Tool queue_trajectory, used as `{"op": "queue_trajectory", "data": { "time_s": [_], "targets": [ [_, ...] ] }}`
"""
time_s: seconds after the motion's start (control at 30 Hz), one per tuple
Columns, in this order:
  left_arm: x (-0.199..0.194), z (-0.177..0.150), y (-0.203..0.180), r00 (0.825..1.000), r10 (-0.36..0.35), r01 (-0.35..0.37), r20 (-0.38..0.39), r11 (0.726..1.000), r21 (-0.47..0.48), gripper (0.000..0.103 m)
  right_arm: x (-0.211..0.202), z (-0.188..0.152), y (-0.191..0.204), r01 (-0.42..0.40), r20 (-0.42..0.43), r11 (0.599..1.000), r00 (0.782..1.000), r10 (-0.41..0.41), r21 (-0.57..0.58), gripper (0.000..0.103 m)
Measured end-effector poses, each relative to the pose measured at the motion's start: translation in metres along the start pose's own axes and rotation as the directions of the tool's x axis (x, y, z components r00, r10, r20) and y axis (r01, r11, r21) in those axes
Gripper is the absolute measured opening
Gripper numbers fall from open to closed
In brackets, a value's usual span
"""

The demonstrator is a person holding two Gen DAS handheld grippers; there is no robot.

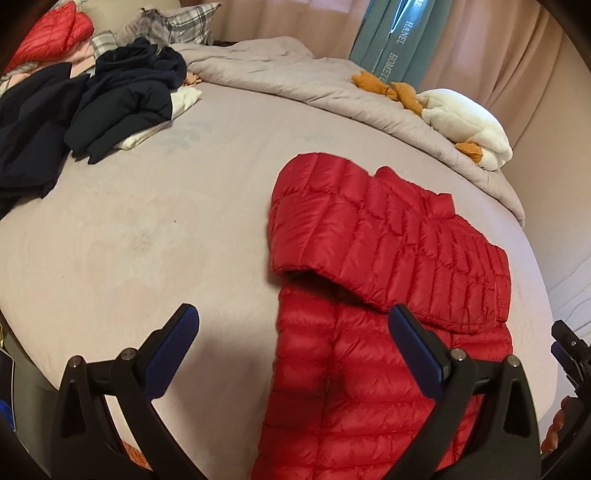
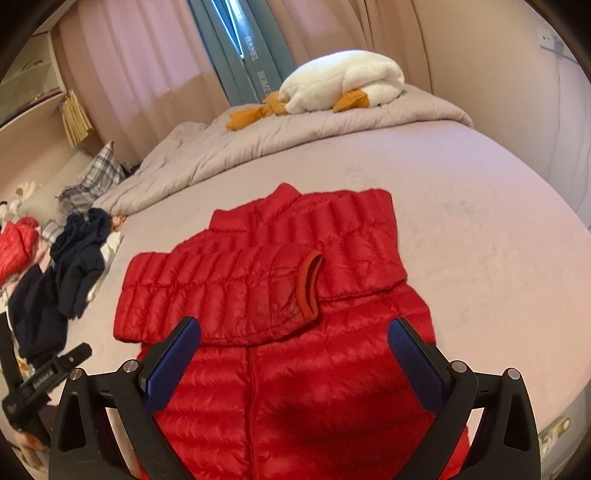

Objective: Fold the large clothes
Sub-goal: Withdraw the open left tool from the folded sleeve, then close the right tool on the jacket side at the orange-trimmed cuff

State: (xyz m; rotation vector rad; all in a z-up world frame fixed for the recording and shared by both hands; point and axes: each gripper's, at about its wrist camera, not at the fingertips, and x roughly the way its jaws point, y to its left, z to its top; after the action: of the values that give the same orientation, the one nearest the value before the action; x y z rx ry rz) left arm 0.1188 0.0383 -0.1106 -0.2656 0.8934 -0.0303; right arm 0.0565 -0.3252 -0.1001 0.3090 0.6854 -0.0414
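A red quilted down jacket (image 1: 388, 280) lies flat on the bed, both sleeves folded across its chest. It also shows in the right wrist view (image 2: 288, 295), with a sleeve cuff (image 2: 310, 288) on top. My left gripper (image 1: 293, 332) is open and empty, hovering above the jacket's lower left edge. My right gripper (image 2: 293, 343) is open and empty above the jacket's lower half. The left gripper's body shows at the lower left of the right wrist view (image 2: 44, 380).
The bed's pale sheet (image 1: 147, 240) spreads to the left. A pile of dark navy clothes (image 1: 92, 107) and another red jacket (image 1: 51, 33) lie at the far left. A bunched grey duvet (image 1: 280, 74) and a white plush goose (image 1: 465, 122) lie at the back.
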Motion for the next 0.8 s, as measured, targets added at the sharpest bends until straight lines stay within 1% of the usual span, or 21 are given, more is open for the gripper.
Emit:
{"op": "queue_trajectory", "data": {
  "time_s": [0.3, 0.33, 0.37, 0.43, 0.5, 0.53, 0.57, 0.67, 0.8],
  "targets": [
    [0.005, 0.003, 0.015, 1.000, 0.004, -0.005, -0.013, 0.999, -0.044, 0.102, 0.013, -0.001, -0.003, 0.021, -0.041, 1.000, 0.999, -0.020, 0.013, 0.101],
    [0.006, 0.003, 0.016, 1.000, 0.004, -0.005, -0.013, 0.999, -0.047, 0.102, 0.015, 0.000, -0.004, 0.020, -0.044, 1.000, 0.999, -0.019, 0.019, 0.100],
    [0.006, 0.003, 0.018, 1.000, 0.007, -0.007, -0.014, 0.999, -0.052, 0.102, 0.016, 0.001, -0.006, 0.018, -0.047, 1.000, 0.999, -0.017, 0.024, 0.097],
    [0.008, 0.003, 0.021, 1.000, 0.012, -0.013, -0.019, 0.998, -0.059, 0.102, 0.020, 0.003, -0.008, 0.014, -0.055, 0.999, 0.998, -0.012, 0.036, 0.095],
    [0.010, 0.004, 0.024, 1.000, 0.015, -0.017, -0.025, 0.998, -0.069, 0.102, 0.027, 0.006, -0.011, 0.013, -0.064, 0.999, 0.998, -0.010, 0.043, 0.089],
    [0.010, 0.004, 0.026, 0.999, 0.018, -0.020, -0.027, 0.997, -0.074, 0.102, 0.031, 0.007, -0.012, 0.012, -0.070, 0.999, 0.998, -0.009, 0.042, 0.083],
    [0.010, 0.004, 0.027, 0.999, 0.020, -0.022, -0.027, 0.997, -0.079, 0.102, 0.036, 0.008, -0.012, 0.016, -0.081, 0.999, 0.997, -0.013, 0.039, 0.081],
    [0.011, 0.004, 0.030, 0.999, 0.025, -0.027, -0.028, 0.996, -0.083, 0.102, 0.054, 0.011, -0.013, 0.017, -0.112, 0.999, 0.994, -0.014, 0.029, 0.077],
    [0.013, 0.003, 0.031, 0.999, 0.030, -0.034, -0.036, 0.995, -0.093, 0.102, 0.084, 0.012, -0.007, -0.024, -0.168, 1.000, 0.985, 0.026, 0.009, 0.076]
  ]
}}
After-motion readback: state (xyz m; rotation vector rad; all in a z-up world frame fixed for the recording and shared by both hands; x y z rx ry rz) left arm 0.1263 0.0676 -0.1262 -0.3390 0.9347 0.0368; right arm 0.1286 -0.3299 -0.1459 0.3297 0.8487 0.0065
